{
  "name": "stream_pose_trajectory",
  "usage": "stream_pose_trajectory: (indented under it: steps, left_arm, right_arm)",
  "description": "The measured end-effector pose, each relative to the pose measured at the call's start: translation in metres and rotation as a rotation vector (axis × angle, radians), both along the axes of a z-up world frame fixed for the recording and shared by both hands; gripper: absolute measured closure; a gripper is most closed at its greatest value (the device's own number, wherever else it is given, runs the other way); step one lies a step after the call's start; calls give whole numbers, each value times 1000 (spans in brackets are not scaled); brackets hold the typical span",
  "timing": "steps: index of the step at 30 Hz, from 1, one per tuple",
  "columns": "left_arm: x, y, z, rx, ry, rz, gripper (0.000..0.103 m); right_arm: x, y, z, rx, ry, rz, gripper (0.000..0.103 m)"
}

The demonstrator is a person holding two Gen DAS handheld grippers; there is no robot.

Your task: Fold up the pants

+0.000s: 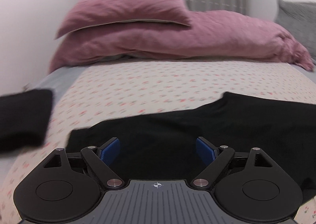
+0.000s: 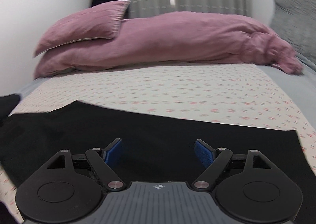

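Bed with a flowered sheet filling the middle of both views, purple pillows lying across the top; black pants are spreading along the lower frame, both grippers, left gripper and right gripper, hovering with jaws spread, gripping nothing; looks like the approach stage, next they're needing to pinch an edge

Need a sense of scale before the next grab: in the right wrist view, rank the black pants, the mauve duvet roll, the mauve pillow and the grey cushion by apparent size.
1. Black pants, though they lie nearest the camera
2. Mauve duvet roll
3. Mauve pillow
4. Grey cushion, cut off by the frame edge, so its rank against the pillow is unsure
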State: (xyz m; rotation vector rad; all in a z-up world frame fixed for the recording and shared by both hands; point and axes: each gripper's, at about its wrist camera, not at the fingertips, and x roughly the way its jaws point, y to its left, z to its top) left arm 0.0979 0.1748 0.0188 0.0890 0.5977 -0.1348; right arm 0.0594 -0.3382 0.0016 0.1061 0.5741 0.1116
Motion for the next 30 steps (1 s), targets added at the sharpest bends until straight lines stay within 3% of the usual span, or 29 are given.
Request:
stream_pose_trajectory:
  steps: [4,8,11,14,17,22,30]
  left_arm:
    - [-17,32,-5,-32,-48,99,17]
    - [-28,58,-14,-125,-81,179,20]
    - [-30,68,-18,-195,-69,169,28]
    - [-29,77,-24,-236,-51,186,43]
    - [-29,92,-33,-318,-6,222,58]
    - [-22,119,-53,-516,92,245,62]
    - [-14,136,-69,-693,123,276,62]
  right_arm:
    - [-9,36,-2,-3,-10,102,20]
    - [-12,67,-10,-21,0,222,20]
    - [-15,91,-19,-55,23,312,20]
    - [-14,109,-29,-100,47,365,20]
    - [-13,119,-36,-117,73,392,20]
    - [-12,122,-49,-125,129,381,20]
    - [-14,119,-53,-120,141,376,19]
